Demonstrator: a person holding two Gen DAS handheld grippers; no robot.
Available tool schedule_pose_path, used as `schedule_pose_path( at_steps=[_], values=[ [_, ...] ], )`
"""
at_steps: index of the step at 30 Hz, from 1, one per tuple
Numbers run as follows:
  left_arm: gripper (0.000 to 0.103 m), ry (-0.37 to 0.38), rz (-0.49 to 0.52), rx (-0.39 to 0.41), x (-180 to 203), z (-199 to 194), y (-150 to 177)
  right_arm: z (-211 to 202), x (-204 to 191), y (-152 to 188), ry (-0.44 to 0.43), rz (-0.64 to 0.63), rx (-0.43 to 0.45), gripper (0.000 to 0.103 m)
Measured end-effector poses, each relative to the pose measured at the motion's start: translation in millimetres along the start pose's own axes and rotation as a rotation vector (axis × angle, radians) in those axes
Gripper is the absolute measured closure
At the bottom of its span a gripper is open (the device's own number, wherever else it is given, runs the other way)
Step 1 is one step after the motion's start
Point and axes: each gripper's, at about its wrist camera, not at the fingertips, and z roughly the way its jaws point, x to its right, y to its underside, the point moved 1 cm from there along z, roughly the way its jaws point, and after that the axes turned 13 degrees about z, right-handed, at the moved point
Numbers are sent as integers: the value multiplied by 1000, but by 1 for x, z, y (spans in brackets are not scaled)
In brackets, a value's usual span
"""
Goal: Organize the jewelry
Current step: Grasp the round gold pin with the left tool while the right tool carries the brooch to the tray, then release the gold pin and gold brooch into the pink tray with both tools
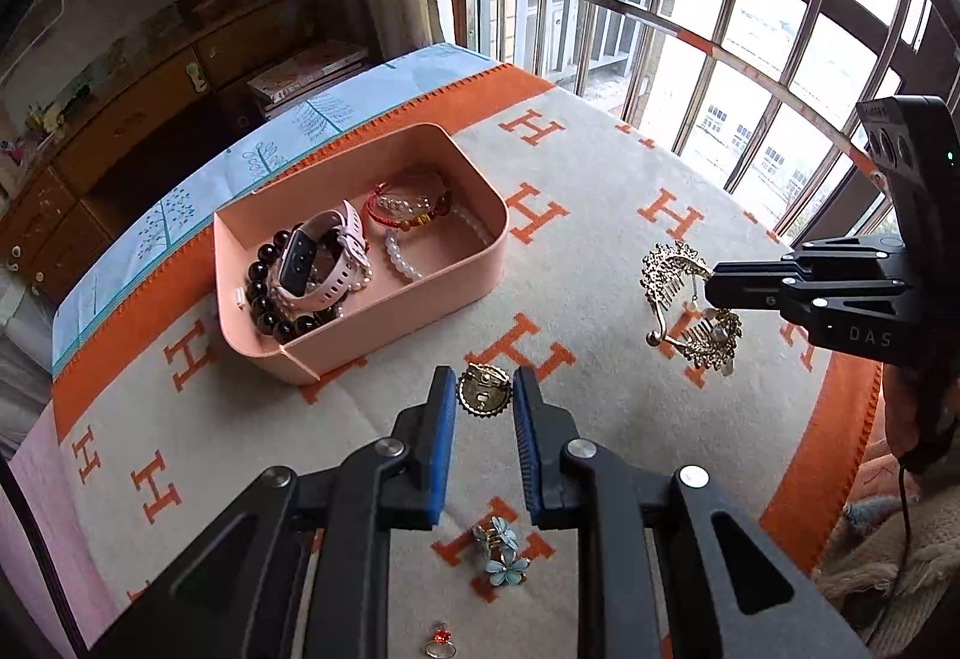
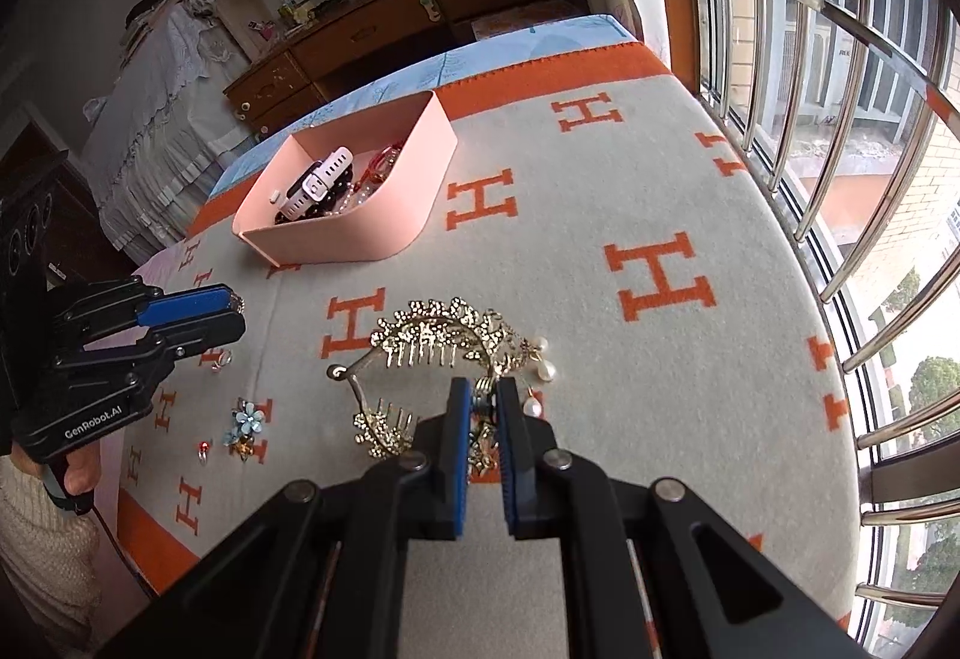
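My left gripper (image 1: 483, 392) clamps a round gold brooch (image 1: 483, 389); my right gripper (image 2: 482, 407) grips the gold hair comb (image 2: 444, 344), pink box (image 1: 384, 299) at ten o'clock.

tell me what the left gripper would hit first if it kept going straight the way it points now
Probably bare blanket just short of the pink box. The left gripper is shut on a round gold brooch and angles down at the cloth; the box's near wall sits slightly left of that line. Depth is unclear.
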Motion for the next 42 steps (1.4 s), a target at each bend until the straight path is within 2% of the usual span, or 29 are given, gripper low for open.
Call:
schedule_pose_path(
  at_steps=[5,9,14,19,25,31,37,42],
  values=[
    [86,-53,-86,40,-29,-24,-18,-21,-34,-32,-59,-48,57,95],
    [86,-73,-185,41,-55,-19,-34,-30,-57,-68,-73,-61,121,95],
    [86,-24,-301,37,-75,6,-48,-26,-75,-111,-54,-41,179,95],
    [86,20,-357,18,-80,30,-47,5,-84,-140,-8,-48,159,95],
    [86,8,-412,17,-96,31,-32,57,-103,-136,71,-190,54,95],
    [86,-11,-477,10,-115,31,-16,88,-121,-122,106,-302,-13,95],
    [86,-1,-510,13,-125,36,-10,97,-134,-111,67,-348,-51,95],
    [86,2,-527,57,-127,25,-10,86,-136,-117,-76,-258,-84,94]
  ],
)
